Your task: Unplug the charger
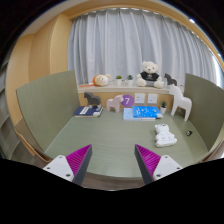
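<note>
Gripper view takes in a whole room, with pale curtains filling the upper middle of the frame and 2 green chair backs, 1 at the left and the other at the right. A green table spreads across the centre, running from the lower part of the frame up to a low shelf under the curtains.

The gripper sits low in the frame with its 2 fingers spread wide apart, pink pads facing inward, and nothing held or standing between them.

As for the task, I judge it not yet begun. No charger, cable or socket can be made out anywhere; if it is here, it is too small or hidden among the things at the far end of the table, so its place cannot be told. Finding it and closing in are all still to do.

On the shelf sit a teddy bear and a round orange thing. Further down, a white giraffe-like figure stands at the right, a blue box lies mid-table, a small white toy lies nearer, and a purple card stands behind. The near tabletop offers no obstacle to moving forward.
</note>
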`<move>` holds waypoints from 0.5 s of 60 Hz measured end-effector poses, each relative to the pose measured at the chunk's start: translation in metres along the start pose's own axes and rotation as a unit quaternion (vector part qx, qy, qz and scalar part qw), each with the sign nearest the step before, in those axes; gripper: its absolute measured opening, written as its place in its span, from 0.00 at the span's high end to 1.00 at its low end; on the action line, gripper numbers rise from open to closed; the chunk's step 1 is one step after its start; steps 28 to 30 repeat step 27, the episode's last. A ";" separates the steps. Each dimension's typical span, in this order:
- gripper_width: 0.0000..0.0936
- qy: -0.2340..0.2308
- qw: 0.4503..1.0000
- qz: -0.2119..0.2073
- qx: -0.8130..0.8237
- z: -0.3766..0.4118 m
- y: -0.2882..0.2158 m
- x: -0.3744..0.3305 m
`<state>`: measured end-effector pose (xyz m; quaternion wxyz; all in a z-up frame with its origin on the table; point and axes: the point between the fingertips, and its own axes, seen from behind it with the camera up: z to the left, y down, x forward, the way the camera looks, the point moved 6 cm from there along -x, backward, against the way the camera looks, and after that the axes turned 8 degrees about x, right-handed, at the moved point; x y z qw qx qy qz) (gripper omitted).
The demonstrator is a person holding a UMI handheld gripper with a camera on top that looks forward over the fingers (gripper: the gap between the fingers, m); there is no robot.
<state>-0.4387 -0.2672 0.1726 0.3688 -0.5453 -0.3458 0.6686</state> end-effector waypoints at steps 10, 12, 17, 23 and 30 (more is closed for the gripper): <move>0.08 -0.007 1.000 -0.005 -0.010 0.016 0.001 -0.015; 0.08 -0.007 1.000 -0.005 -0.009 0.017 0.002 -0.017; 0.08 -0.005 1.000 -0.005 -0.011 0.019 0.003 -0.022; 0.08 -0.002 1.000 -0.001 -0.017 0.018 0.007 -0.027; 0.08 -0.001 1.000 0.000 -0.016 0.018 0.008 -0.029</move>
